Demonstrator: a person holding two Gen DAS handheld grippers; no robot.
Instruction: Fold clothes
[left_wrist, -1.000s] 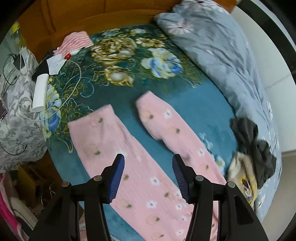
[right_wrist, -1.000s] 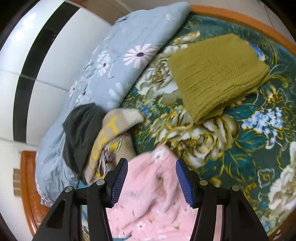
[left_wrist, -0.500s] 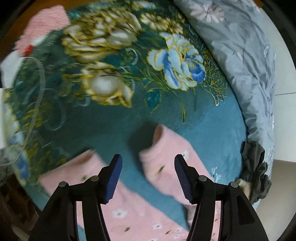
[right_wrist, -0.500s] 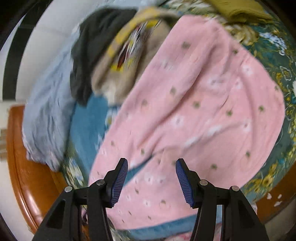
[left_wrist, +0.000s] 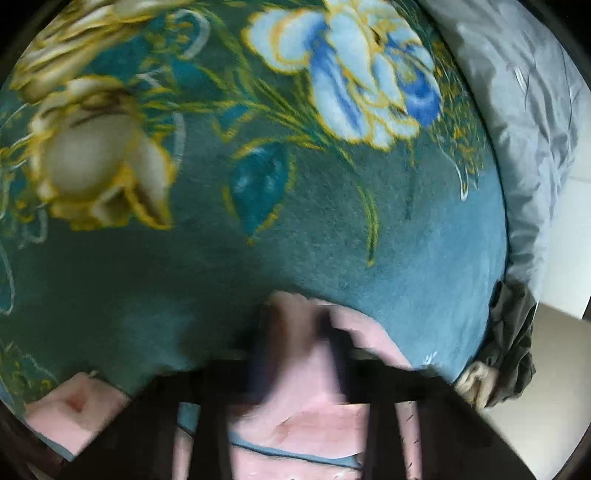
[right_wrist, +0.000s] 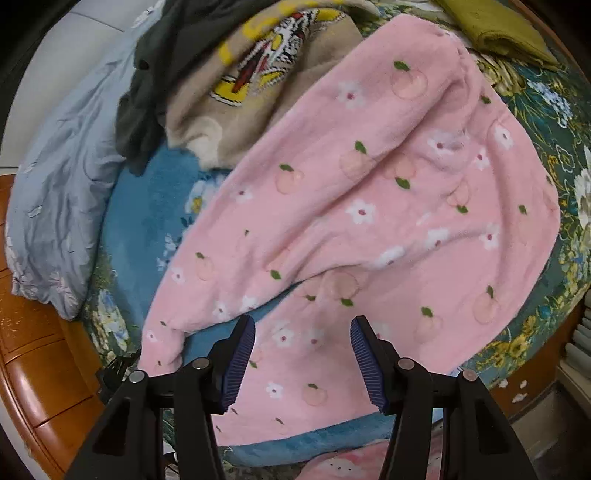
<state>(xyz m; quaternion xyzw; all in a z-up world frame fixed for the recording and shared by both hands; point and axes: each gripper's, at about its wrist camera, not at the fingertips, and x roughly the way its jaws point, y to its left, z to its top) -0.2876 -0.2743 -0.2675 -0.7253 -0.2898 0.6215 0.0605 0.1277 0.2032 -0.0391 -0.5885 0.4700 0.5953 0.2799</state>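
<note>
Pink fleece trousers (right_wrist: 369, 206) with peach and flower prints spread across most of the right wrist frame, lying on a teal floral blanket (right_wrist: 147, 206). The right gripper (right_wrist: 303, 358) sits at the bottom centre, its blue-padded fingers (right_wrist: 240, 354) spread wide with nothing between them, poised over the lower part of the pink cloth. At upper left of that frame a beige sweater (right_wrist: 258, 92) with a yellow and red print lies beside a dark grey garment (right_wrist: 147, 92), both against a pale blue quilt (right_wrist: 55, 184). An olive knit (right_wrist: 495, 29) shows at the upper right edge.

In the left wrist frame everything near the lens is smeared by blur. The left gripper (left_wrist: 295, 369) appears as dark streaks at bottom centre with one pink trouser leg end (left_wrist: 295, 332) between them; whether the fingers have closed on it cannot be told. A second leg end (left_wrist: 74, 406) shows at lower left.
</note>
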